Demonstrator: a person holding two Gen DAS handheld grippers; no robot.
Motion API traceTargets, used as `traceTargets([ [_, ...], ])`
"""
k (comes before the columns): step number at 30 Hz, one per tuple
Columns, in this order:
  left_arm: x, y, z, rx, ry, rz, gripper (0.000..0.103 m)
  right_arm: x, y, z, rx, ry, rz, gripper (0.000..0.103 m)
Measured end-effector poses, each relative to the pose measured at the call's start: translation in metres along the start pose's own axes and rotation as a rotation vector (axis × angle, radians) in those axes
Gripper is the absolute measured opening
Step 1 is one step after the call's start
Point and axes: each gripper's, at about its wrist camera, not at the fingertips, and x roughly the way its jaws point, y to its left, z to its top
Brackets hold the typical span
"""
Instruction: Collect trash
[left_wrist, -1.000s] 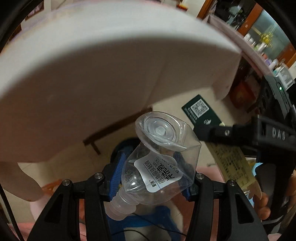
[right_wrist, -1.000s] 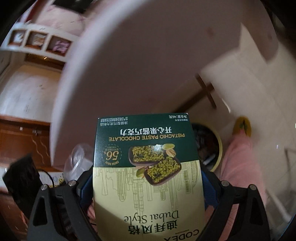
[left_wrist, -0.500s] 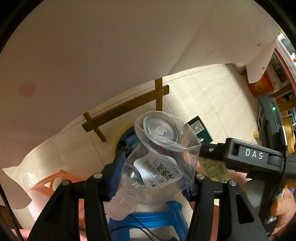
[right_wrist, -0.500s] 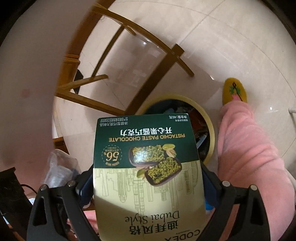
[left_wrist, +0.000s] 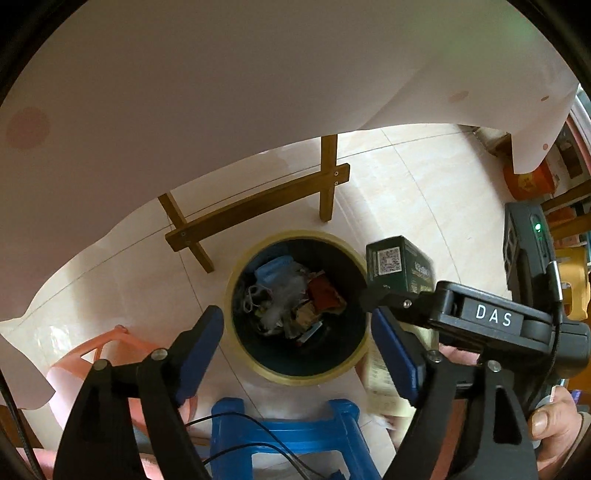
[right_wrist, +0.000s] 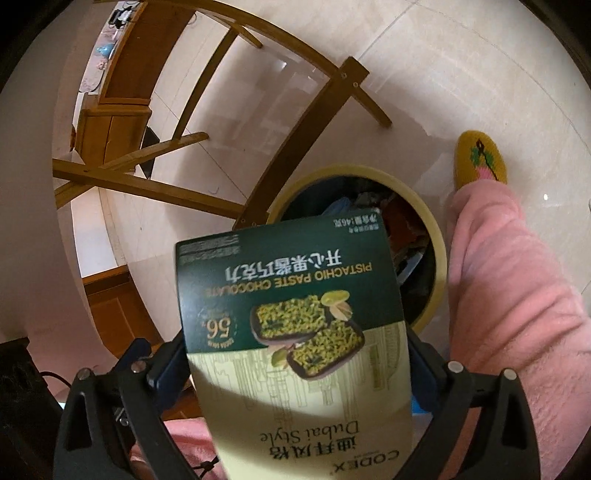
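A round bin (left_wrist: 236, 277) with a yellow rim and dark inside stands on the floor below both grippers, holding mixed trash. My left gripper (left_wrist: 297, 332) is open and empty right above the bin. My right gripper (right_wrist: 291, 354) has its jaws spread around a green and cream pistachio chocolate box (right_wrist: 295, 332); the box looks tilted and slightly blurred, and I cannot tell whether the pads touch it. The box (left_wrist: 399, 264) also shows in the left wrist view at the bin's right rim, held by the right gripper (left_wrist: 384, 306). The bin (right_wrist: 436, 236) lies behind the box.
A white tablecloth (left_wrist: 221, 92) hangs over wooden table legs (left_wrist: 258, 206) beside the bin. A blue stool (left_wrist: 288, 432) and an orange stool (left_wrist: 110, 350) stand close. My pink-clad leg (right_wrist: 517, 295) and yellow slipper (right_wrist: 480, 158) are right of the bin.
The clear plastic bottle that my left gripper held is gone and the gripper now stands open over the bin. The right gripper's jaws have spread and the chocolate box has tilted.
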Motion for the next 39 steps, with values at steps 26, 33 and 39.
traceTargets([
  [26,-0.052,-0.002,-0.013,0.013,-0.077,0.006,0.085,-0.047,0.028,-0.027,-0.188,-0.162,-0.106,0.098],
  [33,-0.091,0.003,-0.018,-0.056,-0.124,-0.014,0.085,-0.085,0.048,-0.041,-0.26,-0.234,-0.157,0.098],
  [39,-0.134,0.007,-0.016,-0.127,-0.202,-0.03,0.085,-0.125,0.081,-0.055,-0.352,-0.31,-0.187,0.098],
])
